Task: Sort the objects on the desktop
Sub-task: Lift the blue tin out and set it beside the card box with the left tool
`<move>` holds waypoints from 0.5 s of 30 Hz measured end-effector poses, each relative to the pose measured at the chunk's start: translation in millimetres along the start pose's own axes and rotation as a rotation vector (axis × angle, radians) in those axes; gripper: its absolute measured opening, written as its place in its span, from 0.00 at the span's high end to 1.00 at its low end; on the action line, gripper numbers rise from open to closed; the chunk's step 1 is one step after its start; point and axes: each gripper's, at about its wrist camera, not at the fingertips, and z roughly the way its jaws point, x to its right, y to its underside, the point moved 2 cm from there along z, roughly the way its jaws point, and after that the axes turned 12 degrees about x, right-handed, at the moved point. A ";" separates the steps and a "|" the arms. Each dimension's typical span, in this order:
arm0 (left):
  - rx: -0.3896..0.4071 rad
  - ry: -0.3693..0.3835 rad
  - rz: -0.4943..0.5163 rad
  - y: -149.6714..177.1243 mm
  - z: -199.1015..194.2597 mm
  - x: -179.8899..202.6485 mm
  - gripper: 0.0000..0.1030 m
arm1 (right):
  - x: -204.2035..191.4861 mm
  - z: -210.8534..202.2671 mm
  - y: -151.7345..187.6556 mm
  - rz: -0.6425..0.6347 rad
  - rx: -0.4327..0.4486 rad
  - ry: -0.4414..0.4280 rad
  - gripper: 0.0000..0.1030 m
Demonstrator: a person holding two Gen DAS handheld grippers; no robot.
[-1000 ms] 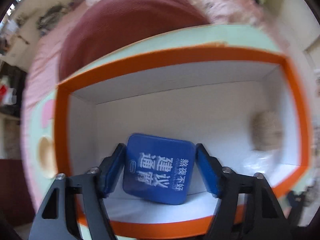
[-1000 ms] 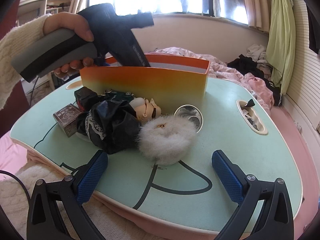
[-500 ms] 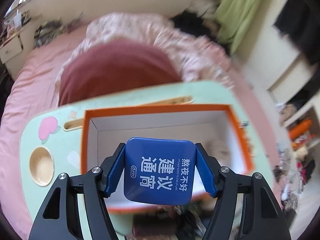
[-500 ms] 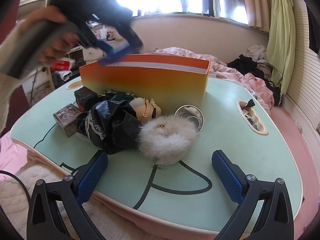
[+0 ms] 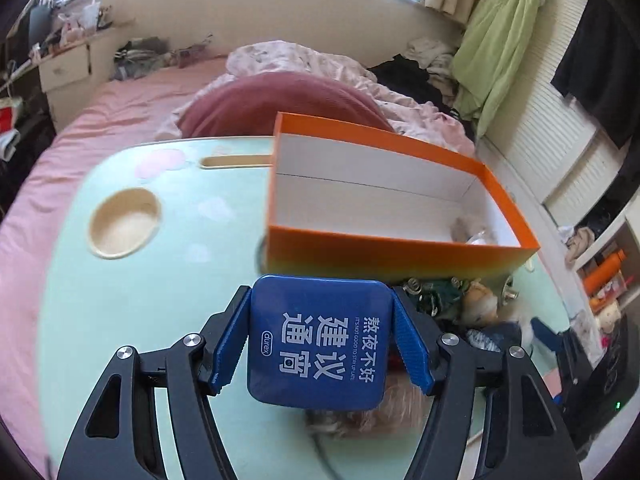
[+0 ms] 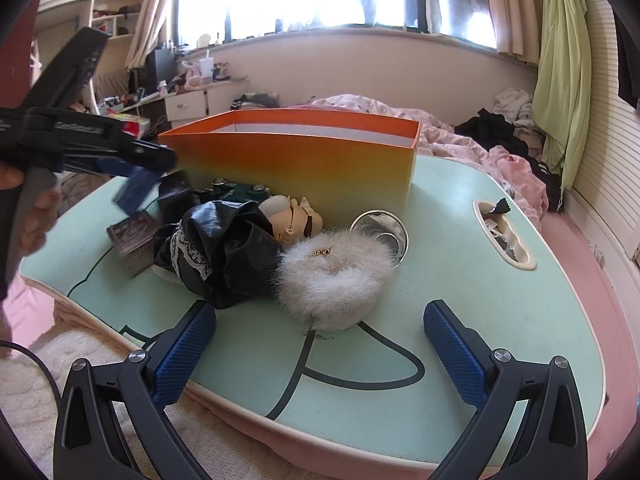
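My left gripper is shut on a blue square tin with white Chinese lettering and holds it above the table, in front of the orange box. In the right wrist view the left gripper with the blue tin hangs left of the orange box. My right gripper is open and empty at the table's near edge, in front of a white fluffy puff.
On the mint green lap table lie a black shiny bag, a doll, a metal round tin, a small dark box. A cup recess is at the left. A bed surrounds the table.
My left gripper has lifted the blue tin out of the orange box and pulled it back and to the left, over the table. The right gripper has not moved.
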 end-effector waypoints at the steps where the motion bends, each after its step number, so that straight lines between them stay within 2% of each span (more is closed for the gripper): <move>1: 0.016 0.005 -0.018 -1.7 3.4 0.9 0.34 | -0.1 1.0 -0.8 0.000 0.000 0.000 0.00; 4: 0.024 0.020 -0.044 -2.0 9.4 1.7 0.34 | -0.1 1.0 -0.6 0.001 0.000 -0.001 0.00; 6: 0.031 0.036 -0.064 4.4 -4.1 -1.5 0.34 | -0.1 -0.1 0.2 0.000 0.000 0.000 0.00; 9: 0.110 0.007 -0.046 6.9 -33.5 -0.7 0.31 | 0.2 -0.3 0.2 0.000 0.000 0.000 0.00; 11: 0.158 -0.039 0.020 13.0 -52.7 6.3 0.18 | 0.3 -0.2 0.4 0.001 0.000 0.000 0.00; 13: 0.178 -0.073 0.112 26.8 -67.1 15.7 0.17 | 0.0 0.7 -0.1 0.001 0.000 0.000 0.00; 15: 0.151 -0.120 0.235 46.1 -69.8 26.1 0.17 | 0.3 0.3 0.3 0.001 0.000 0.000 0.00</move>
